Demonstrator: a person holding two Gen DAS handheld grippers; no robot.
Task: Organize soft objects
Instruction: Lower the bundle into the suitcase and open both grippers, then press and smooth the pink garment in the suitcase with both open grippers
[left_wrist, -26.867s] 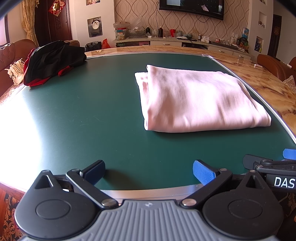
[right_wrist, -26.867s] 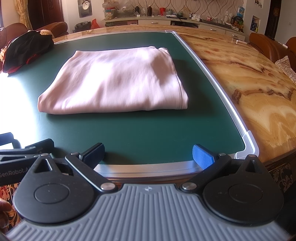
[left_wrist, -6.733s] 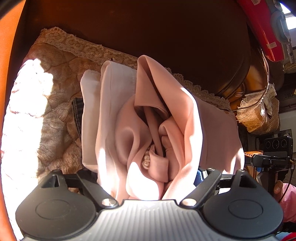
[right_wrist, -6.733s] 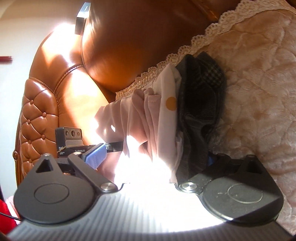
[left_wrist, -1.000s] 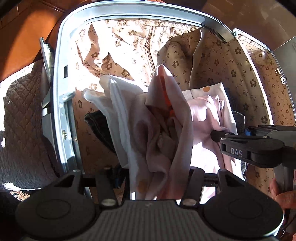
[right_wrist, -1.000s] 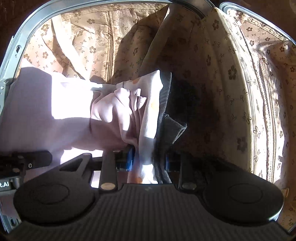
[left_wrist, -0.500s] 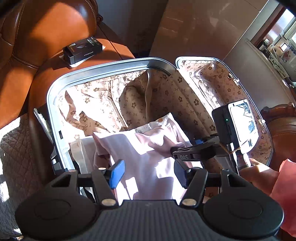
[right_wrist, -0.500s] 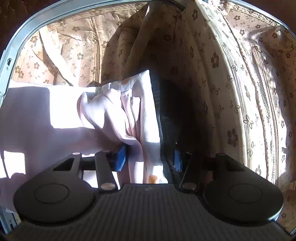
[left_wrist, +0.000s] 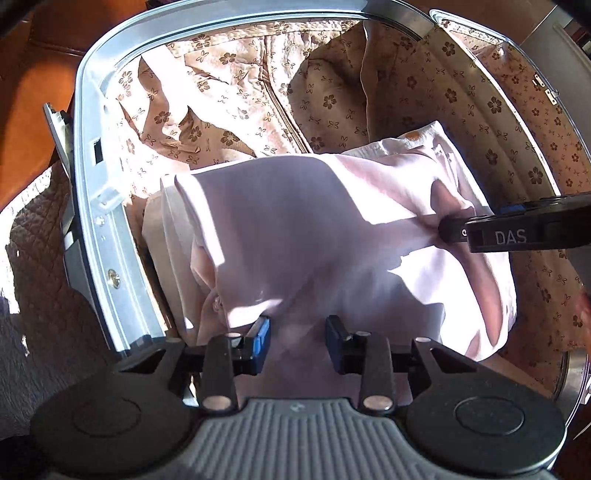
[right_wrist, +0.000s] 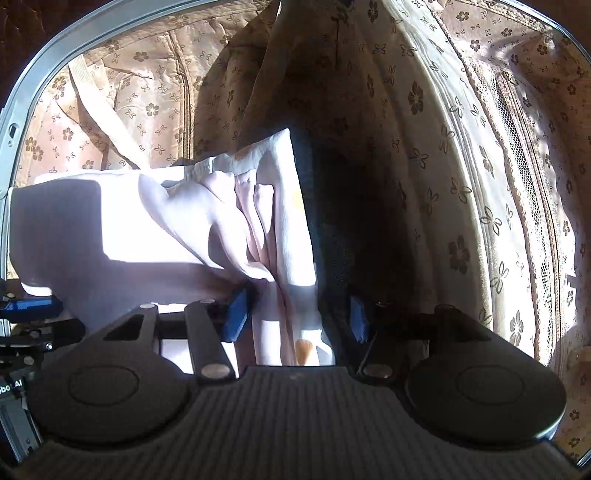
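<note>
Both jaw pairs astride pink clothes (left_wrist: 314, 229), left hand-held gripper (left_wrist: 297, 338) closing, right (right_wrist: 297, 312) opening, perhaps loose

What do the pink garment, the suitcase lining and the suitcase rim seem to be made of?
Pink garment: soft matte knit fabric, probably cotton; it drapes in loose folds.
Suitcase lining: thin, slightly shiny woven cloth, likely synthetic; printed flowers, fine creases.
Suitcase rim: light metal, probably aluminium; smooth, rigid, with a screw.

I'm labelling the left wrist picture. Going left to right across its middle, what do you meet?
Brown quilted cover → suitcase's silver frame → pale pink folded clothes → the right tool, its black arm marked DAS → floral lining of the suitcase's right side.
</note>
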